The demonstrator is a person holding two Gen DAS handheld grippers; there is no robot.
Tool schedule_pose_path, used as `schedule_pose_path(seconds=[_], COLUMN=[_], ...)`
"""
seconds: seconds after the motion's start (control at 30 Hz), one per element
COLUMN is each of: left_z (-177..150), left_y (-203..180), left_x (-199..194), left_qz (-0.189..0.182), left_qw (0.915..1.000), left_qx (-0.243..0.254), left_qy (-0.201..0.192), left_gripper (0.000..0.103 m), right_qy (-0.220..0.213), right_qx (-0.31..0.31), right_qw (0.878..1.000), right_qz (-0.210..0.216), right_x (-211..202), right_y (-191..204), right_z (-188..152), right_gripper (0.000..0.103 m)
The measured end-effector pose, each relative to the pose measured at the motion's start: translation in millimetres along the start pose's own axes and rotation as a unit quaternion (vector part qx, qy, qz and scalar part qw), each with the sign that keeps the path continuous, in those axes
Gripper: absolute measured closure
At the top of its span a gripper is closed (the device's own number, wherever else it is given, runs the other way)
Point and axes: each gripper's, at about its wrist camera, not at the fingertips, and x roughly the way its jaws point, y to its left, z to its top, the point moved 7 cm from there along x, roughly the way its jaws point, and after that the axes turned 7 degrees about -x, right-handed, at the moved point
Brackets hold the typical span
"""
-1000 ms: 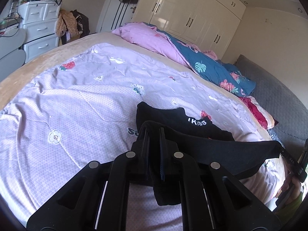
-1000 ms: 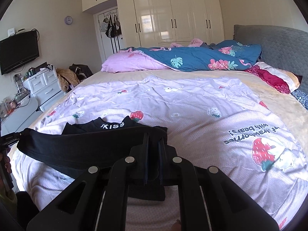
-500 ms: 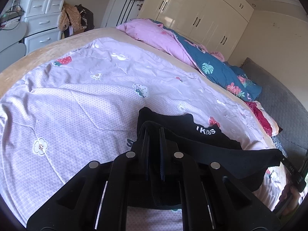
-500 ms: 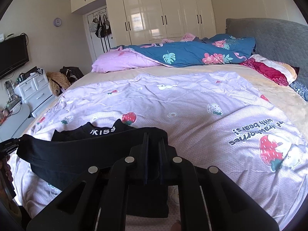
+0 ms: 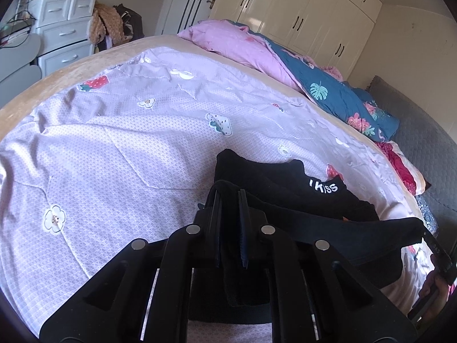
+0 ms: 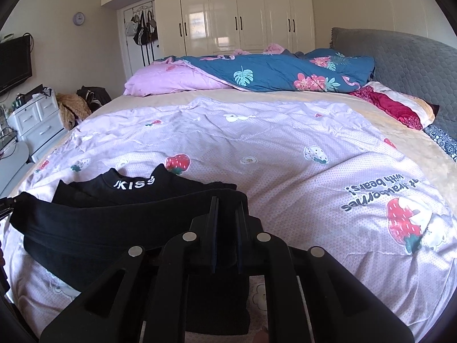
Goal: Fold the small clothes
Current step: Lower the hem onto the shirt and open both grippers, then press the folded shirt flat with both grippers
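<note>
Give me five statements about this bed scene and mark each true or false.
1. Both claws are shut on the black knit garment. True: left claw, right claw.
2. The garment's collar reads "KISS". True.
3. The lilac strawberry-print quilt lies bare of clothing. False: the garment lies partly on it.
4. The teal floral duvet is spread flat across the bed. False: it is heaped at the far edge.
5. The cream wardrobe doors stand open. False: they are closed.
</note>
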Motion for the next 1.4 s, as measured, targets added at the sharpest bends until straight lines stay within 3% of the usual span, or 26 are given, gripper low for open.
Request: schedule_pose_path(seconds=[0.13,0.27,0.33,0.4,0.43,0.53,0.63,0.7,0.73,0.8,0.83,0.9,0.93,1.1,1.4], left_z=[0,4,3,2,1,-4,-15,-27,-33,-45,-53,-68,-74,-94,-91], left_y=[2,5,5,3,2,-8,-21,-33,-40,-51,-57,-63,-65,-63,-51], left_x=[-2,-11,-16,-23,-25,-32,-34,-32,-32,-29,-27,-18,-14,6,17], left_qz=[0.012,0.021,0.026,0.022,0.023,0.024,0.014,0.001,0.000,-0.005,-0.014,-0.035,-0.036,-0.013,0.009], left_qw=[0.9999,0.9994,0.9991,0.9989,0.9988,0.9980,0.9978,0.9972,0.9961,0.9939,0.9929,0.9906,0.9896,0.9843,0.9855], left_qx=[0.007,0.009,0.012,0.013,0.015,0.033,0.053,0.072,0.087,0.110,0.118,0.124,0.126,0.149,0.138], left_qy=[-0.007,-0.025,-0.032,-0.038,-0.041,-0.048,-0.038,-0.021,-0.014,0.000,0.013,0.047,0.058,0.095,0.098], left_gripper=[0.090,0.068,0.059,0.039,0.036,0.027,0.026,0.027,0.029,0.060,0.067,0.093,0.096,0.098,0.097], right_qy=[0.001,-0.007,-0.016,-0.026,-0.031,-0.043,-0.044,-0.040,-0.037,-0.033,-0.030,-0.019,-0.010,0.014,0.098], right_qx=[-0.006,-0.002,-0.002,-0.008,-0.015,-0.038,-0.057,-0.067,-0.074,-0.089,-0.094,-0.096,-0.096,-0.121,-0.097], right_qw=[1.000,1.000,1.000,0.999,0.999,0.998,0.997,0.997,0.996,0.995,0.994,0.994,0.994,0.990,0.989], right_qz=[-0.015,-0.015,-0.019,-0.016,-0.014,-0.003,0.014,0.026,0.031,0.035,0.037,0.048,0.057,0.071,0.043], right_x=[3,0,-5,-10,-13,-21,-23,-24,-24,-24,-24,-22,-20,-13,29], right_y=[-1,-1,0,5,8,21,35,43,48,55,57,63,66,85,72], right_z=[-5,-8,-8,-8,-8,-9,-12,-14,-17,-20,-22,-28,-31,-44,-62], right_gripper=[0.080,0.069,0.057,0.049,0.045,0.043,0.043,0.044,0.050,0.063,0.071,0.083,0.087,0.090,0.090])
